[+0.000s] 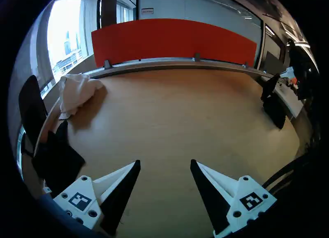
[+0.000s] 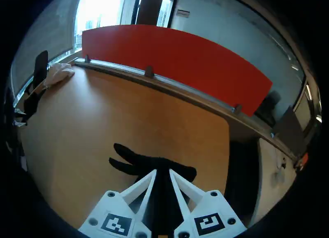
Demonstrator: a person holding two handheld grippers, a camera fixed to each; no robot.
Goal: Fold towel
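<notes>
the left gripper [image 1: 164, 166] stood wide above the worktop [image 1: 177, 114]; the towel [image 1: 76, 92] lay crumpled at its far left corner. the right gripper [image 2: 162, 172] was narrow over a black item [image 2: 131, 157], grip unclear.

I work at a light wooden desk [image 1: 172, 114] with a red divider panel [image 1: 172, 40] along its far edge. Daylight enters through the windows [image 1: 66, 36] at far left. A black office chair [image 1: 31, 102] stands beside the desk.
</notes>
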